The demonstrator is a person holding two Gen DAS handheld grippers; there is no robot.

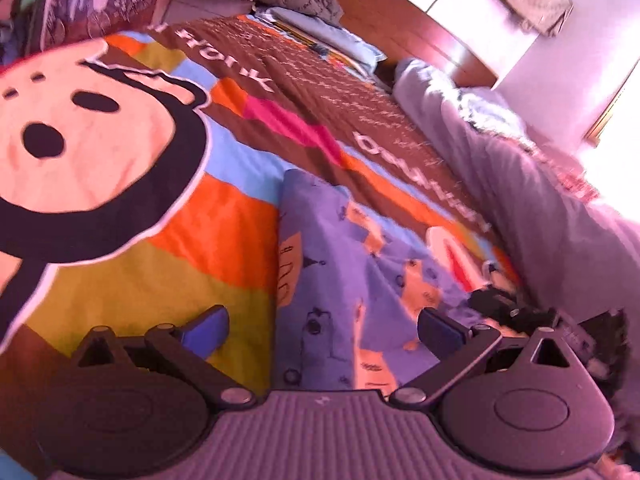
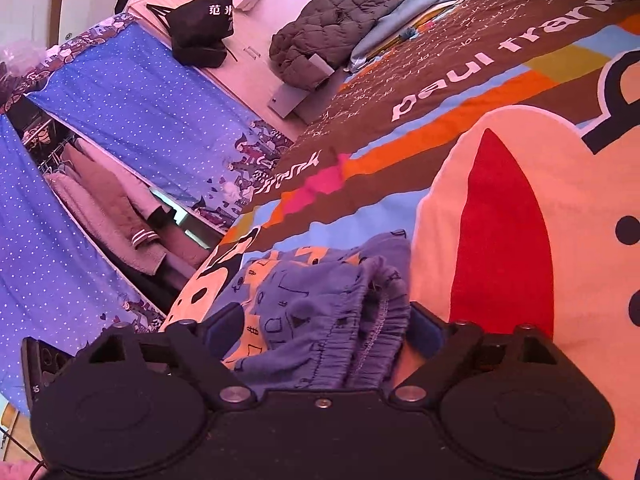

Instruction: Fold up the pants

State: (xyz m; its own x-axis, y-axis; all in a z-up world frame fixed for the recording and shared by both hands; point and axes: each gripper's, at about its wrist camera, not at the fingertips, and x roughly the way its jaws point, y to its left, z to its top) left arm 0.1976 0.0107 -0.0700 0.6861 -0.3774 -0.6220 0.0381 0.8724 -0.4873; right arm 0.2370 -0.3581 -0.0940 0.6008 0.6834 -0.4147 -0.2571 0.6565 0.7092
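Observation:
The pants are blue with orange cartoon prints and lie on a colourful bedspread. In the left wrist view my left gripper is open above the pants, its blue pads wide apart, nothing between them. The other gripper shows dark at the pants' right edge. In the right wrist view my right gripper is open, its jaws either side of the bunched elastic waistband of the pants, which sits between the pads without being pinched.
A grey-purple duvet lies along the bed's right side. A quilted jacket and pillows lie at the headboard. A blue dotted wardrobe curtain with hanging clothes and a dresser with a black bag stand beside the bed.

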